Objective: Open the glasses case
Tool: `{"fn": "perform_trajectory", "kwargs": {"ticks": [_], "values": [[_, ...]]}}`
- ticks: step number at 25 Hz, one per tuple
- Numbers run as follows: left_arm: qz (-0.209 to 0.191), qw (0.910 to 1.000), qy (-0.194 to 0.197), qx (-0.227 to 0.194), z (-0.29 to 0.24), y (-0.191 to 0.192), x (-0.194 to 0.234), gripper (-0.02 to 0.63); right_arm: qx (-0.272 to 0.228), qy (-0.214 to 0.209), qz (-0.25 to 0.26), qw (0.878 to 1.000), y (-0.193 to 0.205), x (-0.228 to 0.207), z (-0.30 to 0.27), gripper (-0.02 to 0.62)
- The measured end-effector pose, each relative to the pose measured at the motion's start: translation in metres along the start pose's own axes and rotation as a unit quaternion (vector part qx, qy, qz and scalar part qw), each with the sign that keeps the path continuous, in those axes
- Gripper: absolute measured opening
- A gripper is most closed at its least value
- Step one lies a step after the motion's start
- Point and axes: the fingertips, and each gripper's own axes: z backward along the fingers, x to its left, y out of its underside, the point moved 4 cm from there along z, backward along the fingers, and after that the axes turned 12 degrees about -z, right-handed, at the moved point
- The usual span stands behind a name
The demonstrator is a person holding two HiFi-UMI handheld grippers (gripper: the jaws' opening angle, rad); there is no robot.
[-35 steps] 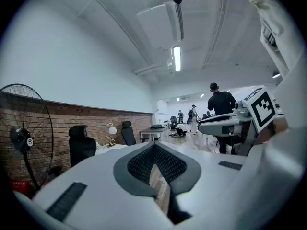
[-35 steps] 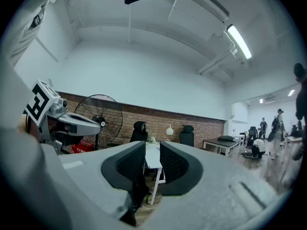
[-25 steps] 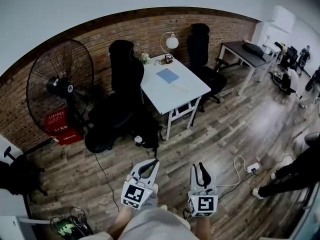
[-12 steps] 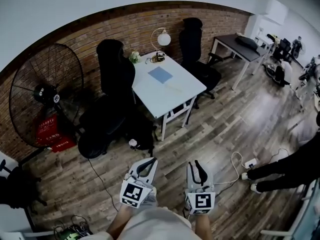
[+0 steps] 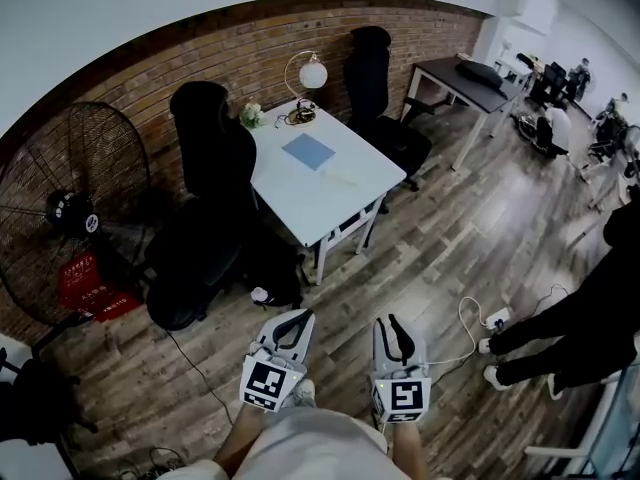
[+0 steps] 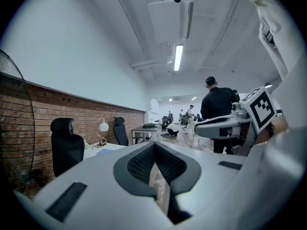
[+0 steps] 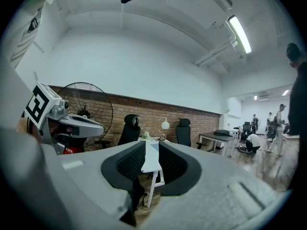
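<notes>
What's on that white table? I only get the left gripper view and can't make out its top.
Observer: A blue sheet lies flat on the table. Beside it is a small pale thing, too small to name.
Operator: Right jaws holding anything?
Observer: No. The right gripper is shut with nothing in it.
Operator: Anything on the ground near us?
Observer: A power strip with a white cable lies on the floor, to the right of that gripper.

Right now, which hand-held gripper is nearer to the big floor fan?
Left. In the head view the fan stands up-left of the left hand-held gripper; the right hand-held gripper is farther right.
</notes>
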Motion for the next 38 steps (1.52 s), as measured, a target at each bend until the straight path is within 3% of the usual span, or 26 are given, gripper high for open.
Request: {"fn": "perform_trajectory", "kwargs": {"ticks": [4,19,38], "values": [[-0.017,0.9997,0.007,-0.015,-0.01,0.003,0.017,0.003,0.001,0.009,-0.003,1.0,0.001,0.001,-0.019,0.077],[0.012,0.9996,0.022,-0.008,-0.04,0.024,0.054,0.003,0.008,0.034,0.005,0.999,0.004,-0.002,-0.062,0.077],[0.007,1.0,0.0,-0.006,-0.128,0.012,0.094,0.003,0.0,0.0,0.015,1.0,-0.025,-0.054,-0.149,0.077]]}}
